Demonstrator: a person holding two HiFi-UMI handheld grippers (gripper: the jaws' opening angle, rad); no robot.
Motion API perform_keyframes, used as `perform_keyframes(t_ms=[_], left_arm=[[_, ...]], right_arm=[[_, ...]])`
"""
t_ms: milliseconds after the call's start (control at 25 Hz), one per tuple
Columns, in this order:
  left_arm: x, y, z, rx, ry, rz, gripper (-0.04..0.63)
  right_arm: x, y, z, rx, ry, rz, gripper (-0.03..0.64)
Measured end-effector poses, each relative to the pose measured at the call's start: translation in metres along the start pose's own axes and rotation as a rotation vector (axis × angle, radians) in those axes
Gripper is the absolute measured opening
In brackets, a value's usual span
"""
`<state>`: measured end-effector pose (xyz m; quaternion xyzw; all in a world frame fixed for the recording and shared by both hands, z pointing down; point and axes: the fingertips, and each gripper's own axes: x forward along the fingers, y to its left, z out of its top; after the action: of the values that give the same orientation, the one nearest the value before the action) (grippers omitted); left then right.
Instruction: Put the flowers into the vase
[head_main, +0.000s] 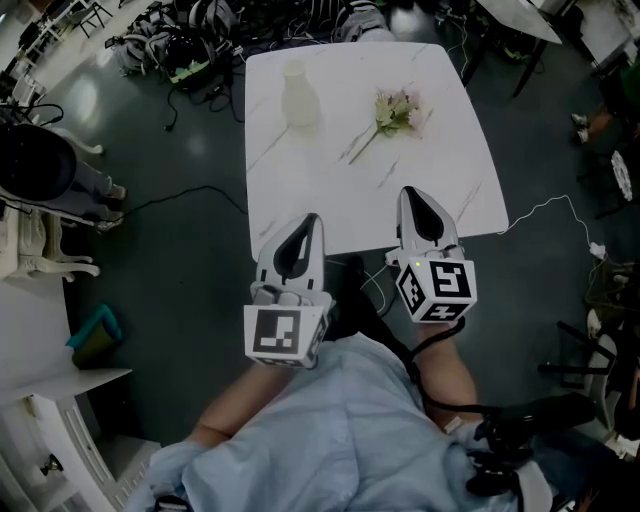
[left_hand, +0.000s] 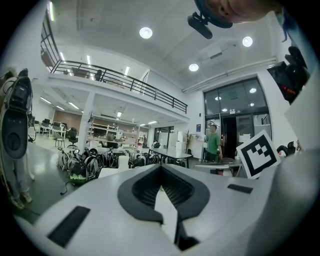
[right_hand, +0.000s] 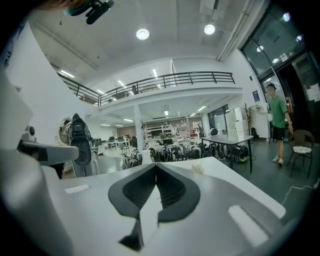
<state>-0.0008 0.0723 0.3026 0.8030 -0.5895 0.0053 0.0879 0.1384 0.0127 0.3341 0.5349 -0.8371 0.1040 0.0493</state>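
A white marble-patterned table (head_main: 330, 200) carries a pale white vase (head_main: 299, 95) at its far left, standing upright. A small bunch of pink and white flowers (head_main: 395, 113) lies flat to the vase's right, stem toward me. Both grippers hover over the table's near edge, well short of both objects. My left gripper (head_main: 310, 218) has its jaws together and holds nothing. My right gripper (head_main: 412, 192) is likewise shut and empty. Beyond the left gripper (left_hand: 161, 166) in its own view stands the vase (left_hand: 123, 162). Past the right gripper (right_hand: 156, 165) in its own view lie the flowers (right_hand: 196, 168).
Bags and tangled cables (head_main: 190, 40) lie on the dark floor beyond the table. White furniture (head_main: 45, 400) stands at the left. A cable (head_main: 550, 210) trails on the floor at the right. A person in green (left_hand: 213, 142) stands far off, near a chair (right_hand: 301, 148).
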Motion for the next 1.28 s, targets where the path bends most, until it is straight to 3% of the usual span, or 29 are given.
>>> perform_keyframes(t_ms=[400,840,1000,1080,1280], left_arm=[[0.106,0.006,0.007,0.005,0.057,0.026,0.003],[0.167,0.020,-0.005,0.013,0.134,0.046,0.005],[0.189,0.033,-0.019,-0.003,0.176,0.028,0.004],[0.199,0.042,-0.029,-0.014,0.204,0.023,0.003],[0.217,0.067,-0.053,-0.060,0.278,0.010,0.005]], right_arm=[[0.099,-0.061,-0.002,0.075,0.054,0.056,0.012],[0.163,-0.088,-0.043,0.227,0.181,0.090,0.023],[0.188,-0.096,-0.064,0.283,0.240,0.073,0.045],[0.201,-0.102,-0.075,0.317,0.273,0.053,0.107],[0.228,-0.122,-0.107,0.378,0.378,-0.058,0.164]])
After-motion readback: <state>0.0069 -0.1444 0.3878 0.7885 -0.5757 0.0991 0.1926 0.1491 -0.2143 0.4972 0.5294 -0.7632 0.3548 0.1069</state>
